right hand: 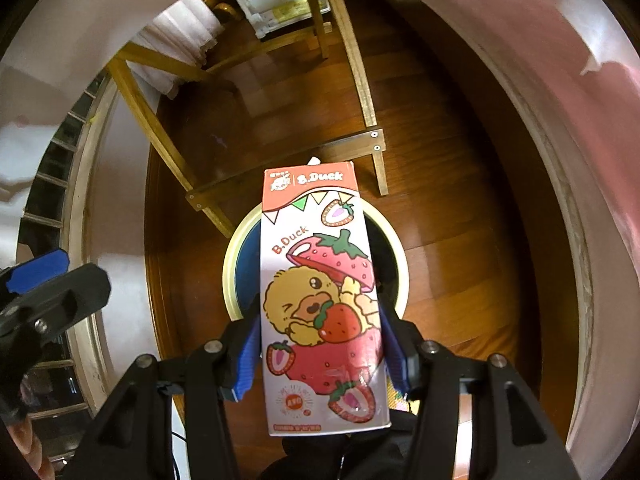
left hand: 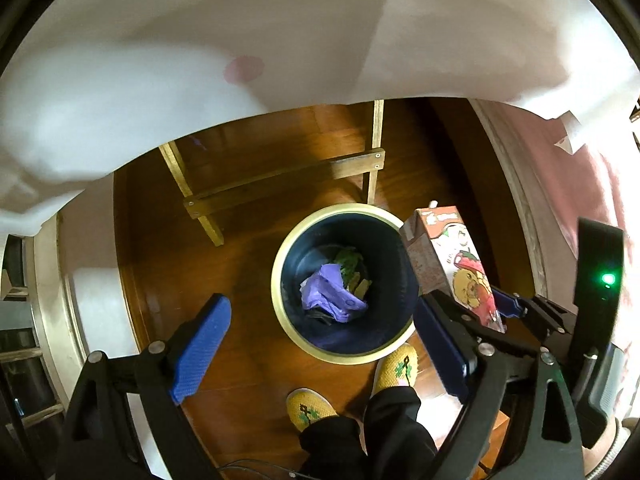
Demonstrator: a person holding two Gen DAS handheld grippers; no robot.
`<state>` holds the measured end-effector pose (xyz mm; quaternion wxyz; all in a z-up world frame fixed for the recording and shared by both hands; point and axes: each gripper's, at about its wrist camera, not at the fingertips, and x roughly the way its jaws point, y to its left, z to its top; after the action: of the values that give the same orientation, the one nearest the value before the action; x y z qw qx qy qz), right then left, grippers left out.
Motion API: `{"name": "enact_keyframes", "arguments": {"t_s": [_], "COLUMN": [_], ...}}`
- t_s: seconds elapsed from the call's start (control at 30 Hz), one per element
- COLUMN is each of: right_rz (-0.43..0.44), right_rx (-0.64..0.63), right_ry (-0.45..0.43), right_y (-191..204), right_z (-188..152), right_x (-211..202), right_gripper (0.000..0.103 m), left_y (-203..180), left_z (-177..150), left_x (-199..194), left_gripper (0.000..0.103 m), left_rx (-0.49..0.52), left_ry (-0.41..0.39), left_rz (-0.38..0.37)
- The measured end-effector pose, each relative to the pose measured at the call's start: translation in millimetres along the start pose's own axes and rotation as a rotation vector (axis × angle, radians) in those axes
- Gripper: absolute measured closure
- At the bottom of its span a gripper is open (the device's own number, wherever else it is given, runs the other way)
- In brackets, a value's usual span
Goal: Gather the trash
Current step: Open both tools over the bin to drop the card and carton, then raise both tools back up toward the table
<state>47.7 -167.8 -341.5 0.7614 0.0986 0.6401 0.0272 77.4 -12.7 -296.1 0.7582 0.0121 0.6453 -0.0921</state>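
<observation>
Your right gripper (right hand: 320, 344) is clamped on the carton (right hand: 320, 292), a tall white-and-pink box printed with "B.Duck", a yellow duck and strawberries. It fills the centre of the right wrist frame, directly over the cream-rimmed bin (left hand: 280, 288). Your left gripper (left hand: 320, 344) stands apart, gripping nothing.
</observation>
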Motion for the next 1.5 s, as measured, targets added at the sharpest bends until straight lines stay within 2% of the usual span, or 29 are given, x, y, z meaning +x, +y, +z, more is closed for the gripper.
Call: {"name": "enact_keyframes", "arguments": {"t_s": [0.1, 0.37, 0.67, 0.87, 1.2, 1.5], "right_rz": [0.002, 0.003, 0.019, 0.033, 0.064, 0.095], "right_rx": [-0.011, -0.059, -0.066, -0.046, -0.059, -0.095], "right_ry": [-0.014, -0.036, -0.073, -0.112, -0.195, -0.309], "right_y": [4.4, 18.8, 30.2, 36.1, 65.1, 91.2], "right_z": [1.5, 11.9, 19.1, 20.1, 15.3, 23.1], "right_x": [-0.3, -8.5, -58.8, -114.1, -219.2, -302.4], "right_gripper": [0.042, 0.041, 0.041, 0.041, 0.041, 0.041], "left_y": [1.6, 7.4, 9.9, 12.0, 19.8, 22.3], "left_z": [0.4, 2.2, -0.2, 0.3, 4.2, 5.2], "left_x": [-3.6, -24.3, -77.6, -140.2, -259.9, -335.2], "left_gripper": [0.012, 0.012, 0.012, 0.012, 0.012, 0.012], "left_rx": [-0.007, -0.04, -0.057, -0.063, -0.019, 0.013], "left_ry": [-0.008, -0.032, -0.071, -0.112, -0.232, -0.351], "left_rz": [0.007, 0.014, 0.025, 0.016, 0.032, 0.053]}}
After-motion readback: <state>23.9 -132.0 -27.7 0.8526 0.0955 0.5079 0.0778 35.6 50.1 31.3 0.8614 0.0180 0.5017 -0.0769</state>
